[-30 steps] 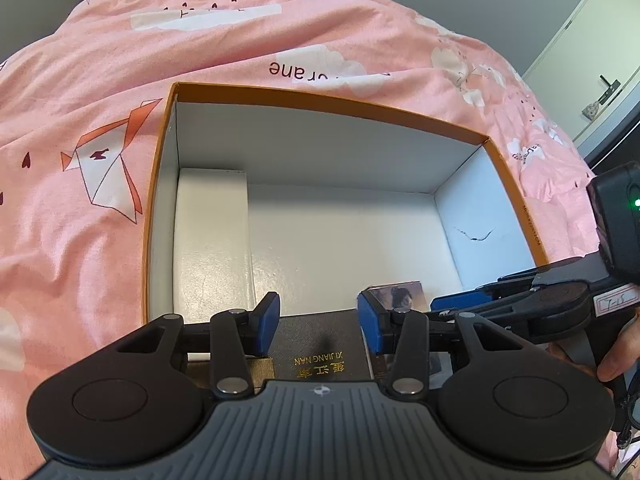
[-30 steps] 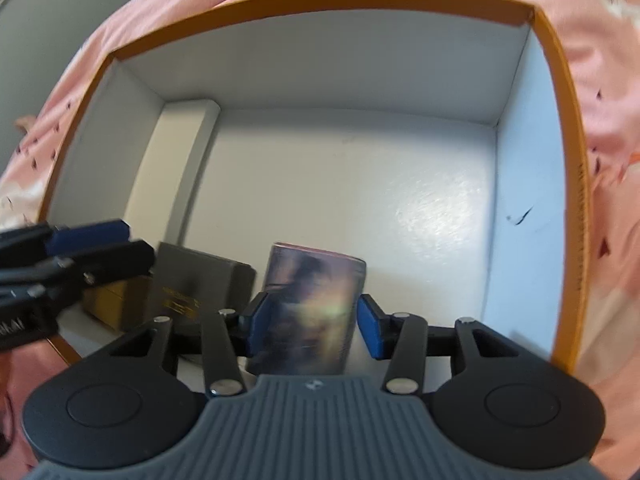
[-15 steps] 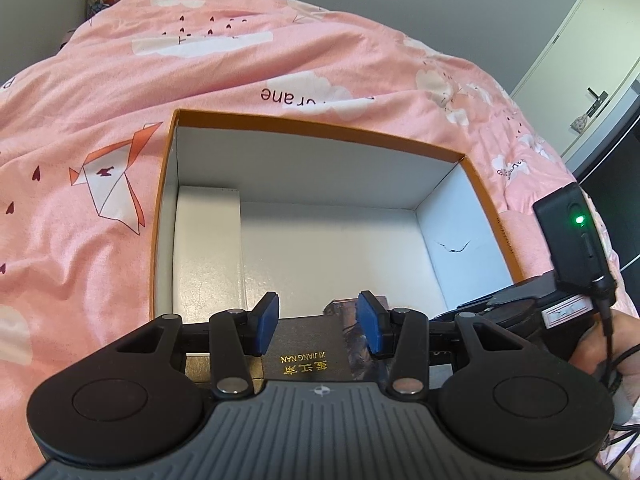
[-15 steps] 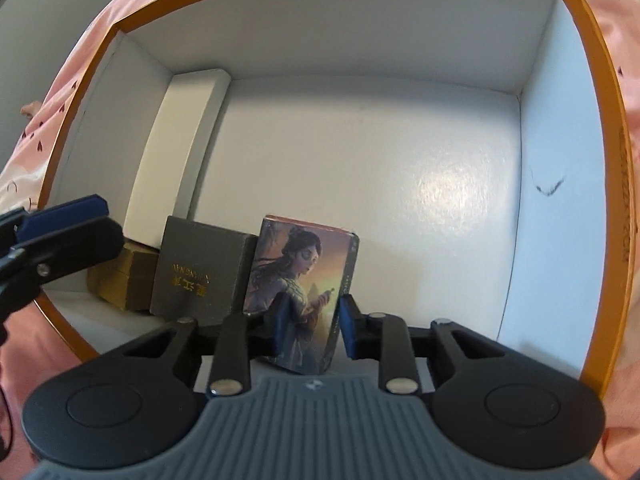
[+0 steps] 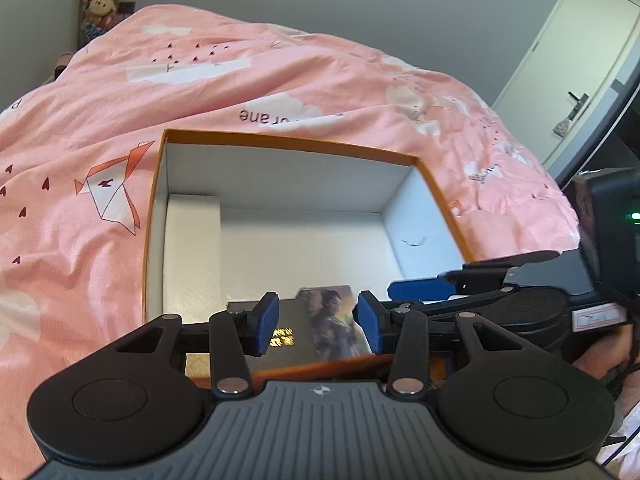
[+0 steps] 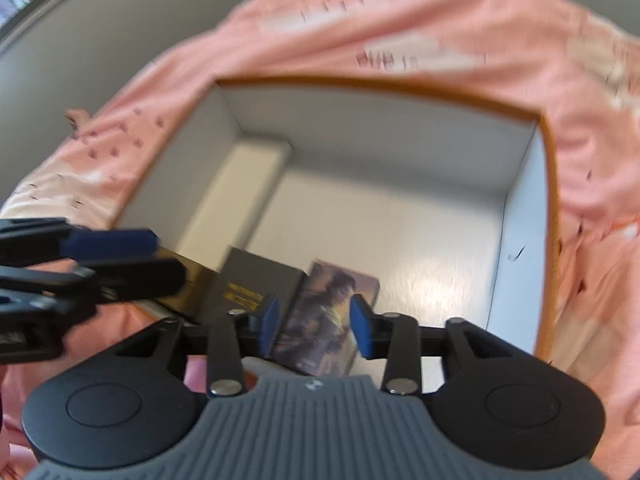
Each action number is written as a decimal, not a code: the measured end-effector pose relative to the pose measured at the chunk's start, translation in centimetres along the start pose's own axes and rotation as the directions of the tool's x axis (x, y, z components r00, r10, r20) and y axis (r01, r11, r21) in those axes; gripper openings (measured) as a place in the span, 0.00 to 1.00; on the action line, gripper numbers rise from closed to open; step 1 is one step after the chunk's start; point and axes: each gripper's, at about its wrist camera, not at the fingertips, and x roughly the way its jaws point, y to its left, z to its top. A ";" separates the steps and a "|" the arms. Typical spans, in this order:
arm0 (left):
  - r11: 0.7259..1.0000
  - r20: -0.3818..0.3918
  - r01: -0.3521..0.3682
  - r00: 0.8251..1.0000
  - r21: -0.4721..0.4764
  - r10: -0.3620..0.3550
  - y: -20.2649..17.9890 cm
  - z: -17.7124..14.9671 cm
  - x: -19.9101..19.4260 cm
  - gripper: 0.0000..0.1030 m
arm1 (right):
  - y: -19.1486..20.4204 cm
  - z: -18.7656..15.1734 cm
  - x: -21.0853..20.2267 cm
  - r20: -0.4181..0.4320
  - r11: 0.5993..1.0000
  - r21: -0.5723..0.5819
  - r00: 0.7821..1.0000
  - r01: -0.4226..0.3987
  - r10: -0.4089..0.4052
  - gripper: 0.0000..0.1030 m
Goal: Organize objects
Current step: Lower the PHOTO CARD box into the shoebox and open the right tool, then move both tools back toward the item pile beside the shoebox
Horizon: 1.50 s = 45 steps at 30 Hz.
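— Down at the near edge of the orange-rimmed box point(image 5: 280, 145), the illustrated card box point(image 6: 326, 316) stands upright on the white floor, touching the dark grey box point(image 6: 248, 288) on its left. The right gripper point(image 6: 314, 326) has its fingers spread on either side of it, gripping nothing.

— And the left gripper point(image 5: 316, 326)?

— Released too, hovering just above the near rim, empty. Further left in the box sits a brownish box point(image 6: 188, 280), mostly hidden.

— So how should the right one finish?

— My guess: draw straight back and up, keeping both pads clear of the card box so it doesn't tip. Standing tall like that, a brush would likely topple it onto the bare floor to the right.
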 end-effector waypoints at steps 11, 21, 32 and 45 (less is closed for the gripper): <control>0.995 -0.018 0.039 0.999 -0.088 -0.041 0.3 -3.3 -3.0 0.49 | 3.5 -4.6 -4.2 0.103 0.999 -0.035 0.995 0.013 -0.010 0.43; 0.970 -0.096 0.057 0.992 -0.237 -0.082 3.1 -7.0 -0.9 0.49 | 4.3 -8.9 -2.8 0.058 0.998 -0.011 0.996 0.062 -0.062 0.43; 0.919 -0.152 0.057 0.980 -0.390 -0.125 5.4 -7.9 1.7 0.54 | 3.4 -9.9 -0.2 -0.047 0.997 0.071 0.999 0.007 -0.003 0.21; 0.940 -0.248 -0.005 0.965 -0.340 -0.085 4.1 -8.2 4.6 0.45 | 3.2 -9.8 1.4 -0.093 0.997 0.069 0.995 -0.017 0.024 0.13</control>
